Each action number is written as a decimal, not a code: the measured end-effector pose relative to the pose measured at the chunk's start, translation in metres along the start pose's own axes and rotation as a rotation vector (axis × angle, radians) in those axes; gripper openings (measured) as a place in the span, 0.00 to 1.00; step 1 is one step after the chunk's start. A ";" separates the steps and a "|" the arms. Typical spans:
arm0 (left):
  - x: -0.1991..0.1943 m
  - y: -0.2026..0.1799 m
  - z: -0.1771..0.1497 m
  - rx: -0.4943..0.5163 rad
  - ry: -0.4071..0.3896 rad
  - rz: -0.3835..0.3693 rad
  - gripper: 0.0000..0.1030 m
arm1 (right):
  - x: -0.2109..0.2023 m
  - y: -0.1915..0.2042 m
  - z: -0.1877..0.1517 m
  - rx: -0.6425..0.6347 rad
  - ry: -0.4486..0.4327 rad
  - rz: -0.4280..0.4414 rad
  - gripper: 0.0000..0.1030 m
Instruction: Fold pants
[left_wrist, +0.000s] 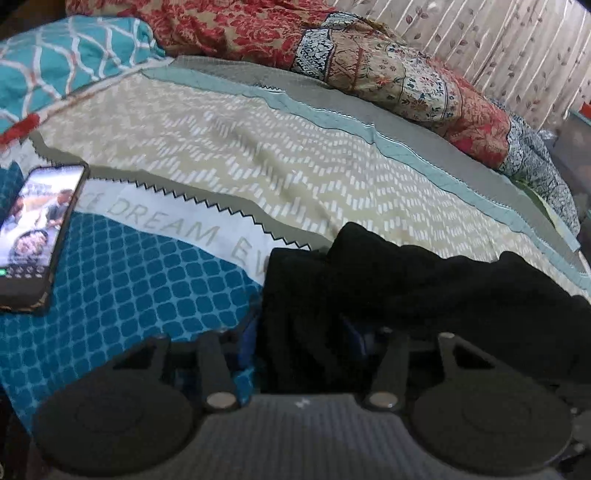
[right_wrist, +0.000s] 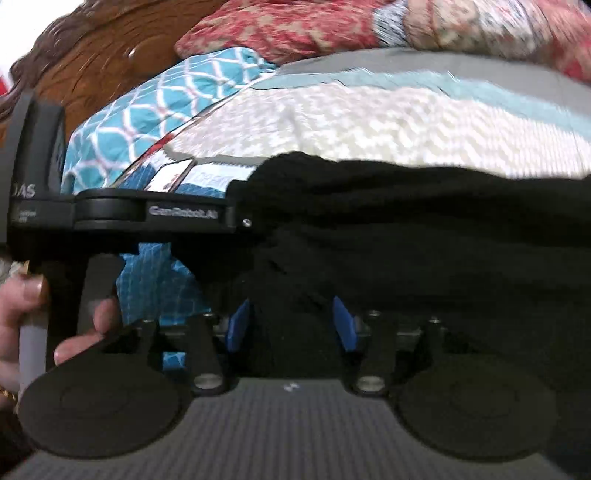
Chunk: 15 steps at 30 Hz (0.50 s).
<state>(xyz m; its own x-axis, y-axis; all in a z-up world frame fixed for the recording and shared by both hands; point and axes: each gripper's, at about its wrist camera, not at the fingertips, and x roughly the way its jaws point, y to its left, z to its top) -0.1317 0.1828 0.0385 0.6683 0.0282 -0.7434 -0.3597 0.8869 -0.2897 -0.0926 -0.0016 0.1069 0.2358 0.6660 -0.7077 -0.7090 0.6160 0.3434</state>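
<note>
The black pants (left_wrist: 424, 288) lie bunched on the bedspread (left_wrist: 258, 166), running off to the right. In the left wrist view my left gripper (left_wrist: 299, 332) has a thick wad of the black cloth filling the gap between its blue pads (left_wrist: 247, 332). The right wrist view shows the pants (right_wrist: 406, 221) as a dark ridge across the frame. My right gripper (right_wrist: 291, 325) is closed on a fold of them, cloth packed between its blue pads (right_wrist: 343, 325). The left gripper's body (right_wrist: 177, 212) reaches in from the left, its tips buried in the cloth. A hand (right_wrist: 22, 306) holds its handle.
A phone (left_wrist: 37, 229) with a lit screen lies on the blue patterned part of the bedspread at left. A teal pillow (left_wrist: 66, 59) and a red floral quilt (left_wrist: 369, 62) sit along the far side. A leaf-print curtain (left_wrist: 498, 48) hangs behind; a wooden headboard (right_wrist: 92, 55) stands beyond.
</note>
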 end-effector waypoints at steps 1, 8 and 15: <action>-0.004 0.001 0.001 -0.005 0.001 -0.001 0.52 | -0.008 -0.001 0.000 -0.001 -0.009 0.018 0.52; -0.044 0.012 0.010 -0.117 -0.097 -0.007 0.58 | -0.081 -0.039 -0.015 0.041 -0.141 -0.030 0.51; -0.047 -0.039 0.031 -0.024 -0.150 -0.104 0.58 | -0.116 -0.095 -0.035 0.220 -0.221 -0.166 0.50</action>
<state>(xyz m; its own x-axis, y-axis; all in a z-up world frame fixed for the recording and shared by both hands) -0.1288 0.1617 0.1035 0.7915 0.0068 -0.6111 -0.2977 0.8775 -0.3759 -0.0755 -0.1522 0.1349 0.4910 0.6093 -0.6226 -0.4941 0.7834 0.3771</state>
